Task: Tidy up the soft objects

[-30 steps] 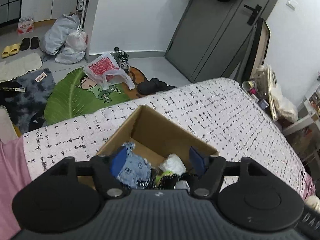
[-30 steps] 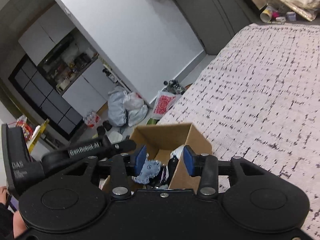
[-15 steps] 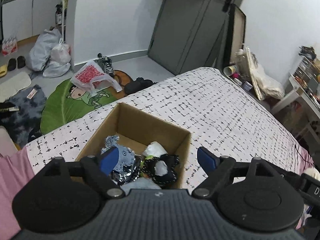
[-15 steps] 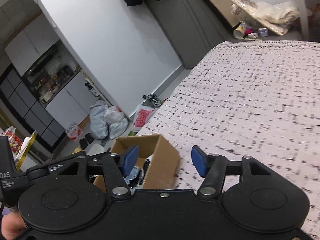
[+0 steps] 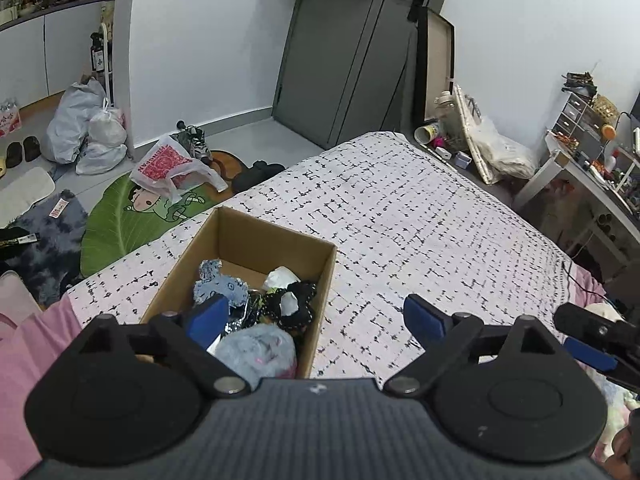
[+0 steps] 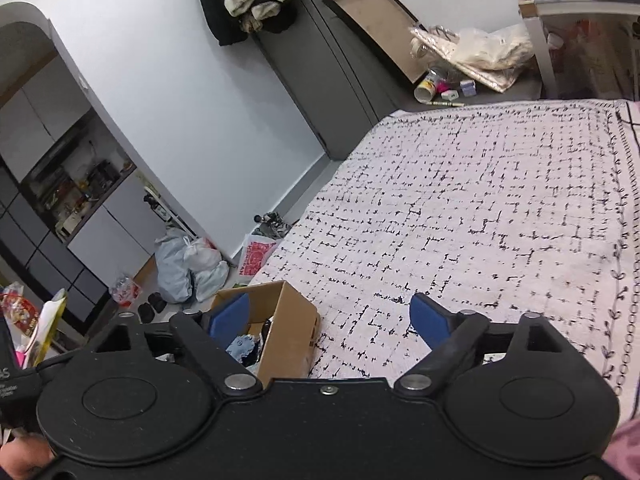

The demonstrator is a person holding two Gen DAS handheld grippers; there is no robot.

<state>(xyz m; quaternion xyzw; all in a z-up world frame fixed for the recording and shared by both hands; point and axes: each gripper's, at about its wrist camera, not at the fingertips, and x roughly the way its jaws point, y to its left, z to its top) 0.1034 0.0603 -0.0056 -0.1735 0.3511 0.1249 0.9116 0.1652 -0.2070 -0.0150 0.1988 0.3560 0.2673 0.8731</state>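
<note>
A cardboard box [image 5: 276,236] stands on the bed near its foot corner and also shows in the right wrist view [image 6: 296,320]. It holds several soft things: a blue plush [image 5: 218,286], a black-and-white plush [image 5: 294,304], a white piece [image 5: 282,276] and a grey-blue bundle [image 5: 256,346]. My left gripper [image 5: 316,316] is open and empty, above the box's near right corner. My right gripper [image 6: 330,318] is open and empty, to the right of the box over the bedspread; its blue fingers [image 5: 588,354] show at the right edge of the left wrist view.
The white bedspread [image 6: 460,220] with black marks covers the bed. On the floor lie a green mat [image 5: 132,216], a red-printed bag [image 5: 168,162], grey sacks [image 5: 84,124] and shoes. A dark door [image 5: 352,52] and a cluttered desk [image 5: 592,172] stand beyond.
Both grippers have opened wide and pulled back and up from the box. The box now sits lower left in both views, with more bedspread showing.
</note>
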